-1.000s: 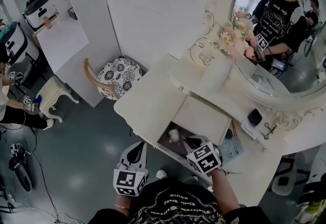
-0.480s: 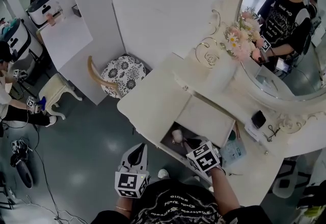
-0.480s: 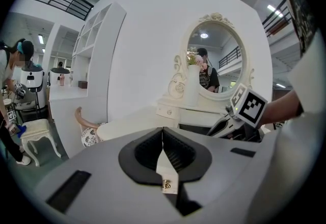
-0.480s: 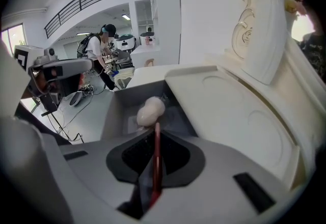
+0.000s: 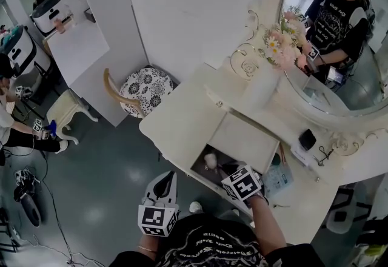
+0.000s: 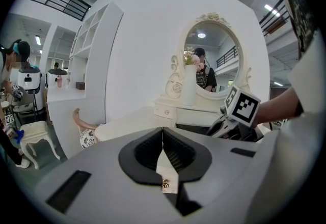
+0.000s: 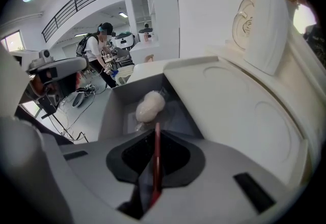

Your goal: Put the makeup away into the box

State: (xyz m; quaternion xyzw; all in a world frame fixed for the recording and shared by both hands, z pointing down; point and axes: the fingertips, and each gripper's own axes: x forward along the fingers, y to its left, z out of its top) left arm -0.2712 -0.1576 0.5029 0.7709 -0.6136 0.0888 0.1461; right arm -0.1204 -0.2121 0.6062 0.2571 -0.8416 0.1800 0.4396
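Observation:
An open drawer (image 5: 195,168) in the white dressing table (image 5: 182,120) holds a pale pink puff (image 5: 209,159). My right gripper (image 5: 229,171) hangs over the drawer, tilted down, shut on a thin red makeup stick (image 7: 156,141) that stands on edge between its pads. In the right gripper view, the puff (image 7: 149,107) lies just beyond the stick's tip, on the drawer's grey floor (image 7: 114,111). My left gripper (image 5: 165,179) is held off the table's front edge, to the left of the drawer. Its jaws (image 6: 163,154) are shut with nothing between them.
A round mirror (image 5: 339,47) stands at the back of the table, with a vase (image 5: 264,87) of pink flowers (image 5: 279,41) beside it. Right of the drawer lie a small black case (image 5: 303,138) and a teal packet (image 5: 276,178). A chair with a floral cushion (image 5: 142,87) stands to the left.
My right gripper has tipped slightly further over the drawer with the red stick still in it. The left gripper has kept still.

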